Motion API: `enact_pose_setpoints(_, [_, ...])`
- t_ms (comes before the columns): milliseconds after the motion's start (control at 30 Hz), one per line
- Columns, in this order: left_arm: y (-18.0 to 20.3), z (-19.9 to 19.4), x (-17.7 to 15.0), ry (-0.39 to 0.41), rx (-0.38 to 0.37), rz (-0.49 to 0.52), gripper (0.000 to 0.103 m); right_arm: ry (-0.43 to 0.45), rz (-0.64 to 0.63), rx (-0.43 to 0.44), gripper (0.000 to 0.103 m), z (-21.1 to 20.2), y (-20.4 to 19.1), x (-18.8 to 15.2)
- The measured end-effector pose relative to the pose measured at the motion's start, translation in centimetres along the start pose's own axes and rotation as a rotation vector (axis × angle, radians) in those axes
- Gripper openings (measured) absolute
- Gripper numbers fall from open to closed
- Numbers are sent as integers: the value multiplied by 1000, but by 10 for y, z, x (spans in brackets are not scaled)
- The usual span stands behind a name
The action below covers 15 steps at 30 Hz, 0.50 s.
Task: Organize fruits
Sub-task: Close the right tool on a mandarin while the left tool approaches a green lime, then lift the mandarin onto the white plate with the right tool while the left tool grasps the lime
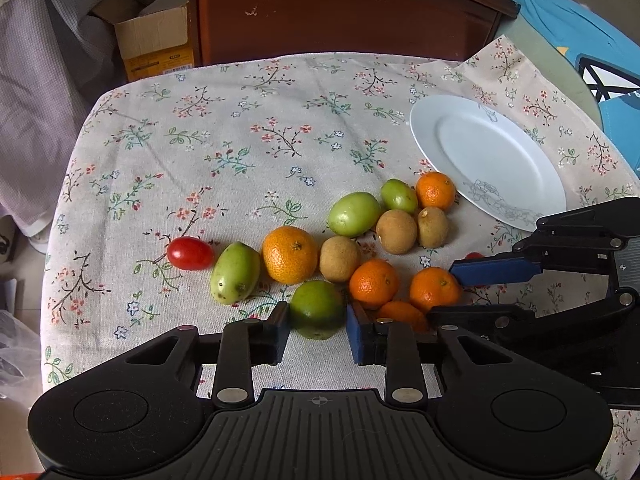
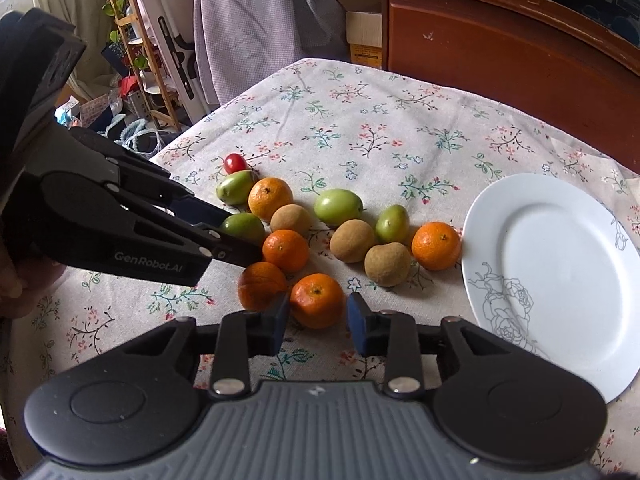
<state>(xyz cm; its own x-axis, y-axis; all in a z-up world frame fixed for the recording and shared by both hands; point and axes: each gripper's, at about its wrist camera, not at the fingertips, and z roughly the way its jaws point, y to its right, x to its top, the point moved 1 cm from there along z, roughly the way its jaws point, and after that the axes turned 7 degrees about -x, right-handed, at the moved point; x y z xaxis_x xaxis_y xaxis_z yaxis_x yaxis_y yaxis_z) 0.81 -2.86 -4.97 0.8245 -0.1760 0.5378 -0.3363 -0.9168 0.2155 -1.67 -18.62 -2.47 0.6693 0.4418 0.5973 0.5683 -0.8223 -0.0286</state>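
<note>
A loose cluster of fruit lies on the flowered tablecloth (image 1: 240, 140): small oranges, green fruits, brown fruits and a red tomato (image 1: 190, 253). In the left wrist view my left gripper (image 1: 318, 322) is shut on a round green fruit (image 1: 316, 308), a pad pressing each side. The right wrist view shows that gripper (image 2: 246, 236) coming in from the left. My right gripper (image 2: 318, 316) is shut on a small orange (image 2: 317, 298) at the near edge of the cluster. From the left wrist view the same gripper (image 1: 444, 292) clamps that orange (image 1: 434, 288). Both fruits still rest on the cloth.
An empty white plate (image 1: 488, 160) (image 2: 560, 264) with a drawn rose lies to the right of the fruit. A dark wooden cabinet (image 1: 340, 12) stands behind the table, a cardboard box (image 1: 152, 40) beside it. A second orange (image 2: 260, 286) touches the right gripper's left finger.
</note>
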Motion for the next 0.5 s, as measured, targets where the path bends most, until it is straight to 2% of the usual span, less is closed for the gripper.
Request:
enact_pose_setpoints(67, [1,0,0,2,1,5,27,1,-7,-13,30,0,-2,0])
enact_pose_setpoints(267, [1,-3,1,13,13,-7,26,-3,-12,-41,29,-3,-6,2])
enact_pose_setpoints(500, [8,-11,5,51,26,15,26,33,28,-77,29,-16,-5,10])
